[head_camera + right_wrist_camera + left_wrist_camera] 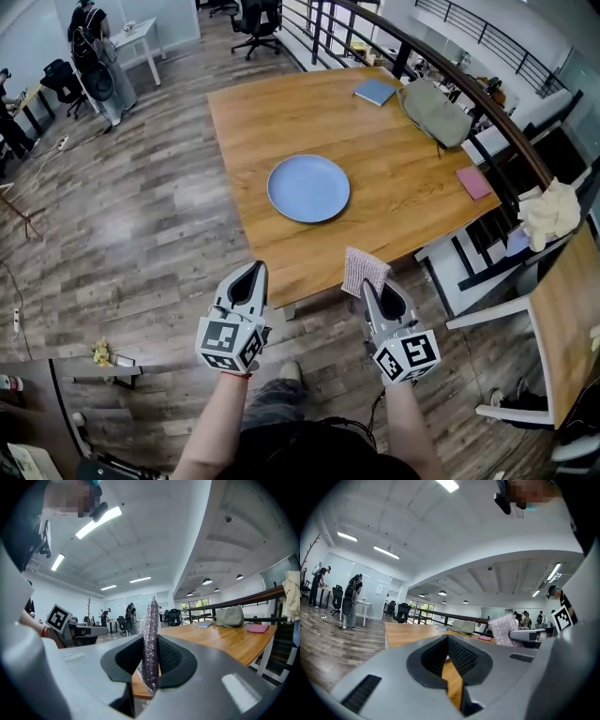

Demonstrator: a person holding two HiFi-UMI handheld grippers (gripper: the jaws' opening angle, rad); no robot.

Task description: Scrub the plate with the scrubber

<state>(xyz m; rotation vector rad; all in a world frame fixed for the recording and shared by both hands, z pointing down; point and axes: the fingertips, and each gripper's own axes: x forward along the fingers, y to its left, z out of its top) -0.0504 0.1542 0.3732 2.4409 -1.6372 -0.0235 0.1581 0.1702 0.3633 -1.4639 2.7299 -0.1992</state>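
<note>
right gripper: its jaws are being pinched on the scrubber, which is standing edge-on between the pads and sticking out well past the tips
left gripper: its jaws are being pressed together with nothing between them; it is being held just beside the right gripper, on that gripper's left
plate: it is lying flat on the wooden table, ahead of both sets of tips and well apart from them; nothing is touching it
scrubber, handling: it is being judged as thin, light and soft, with a glittery rough weave; the free part beyond the jaws is likely to fold when pushed, so its broad face is best laid flat on the plate
plate, handling: it is being judged as stiff, smooth, probably slippery and breakable; it may slide under the strokes
where to hold: the rim nearest the left gripper is being favoured for steadying, by pressing down or by taking it between opened jaws
stage: scrubbing is not yet being done
</note>
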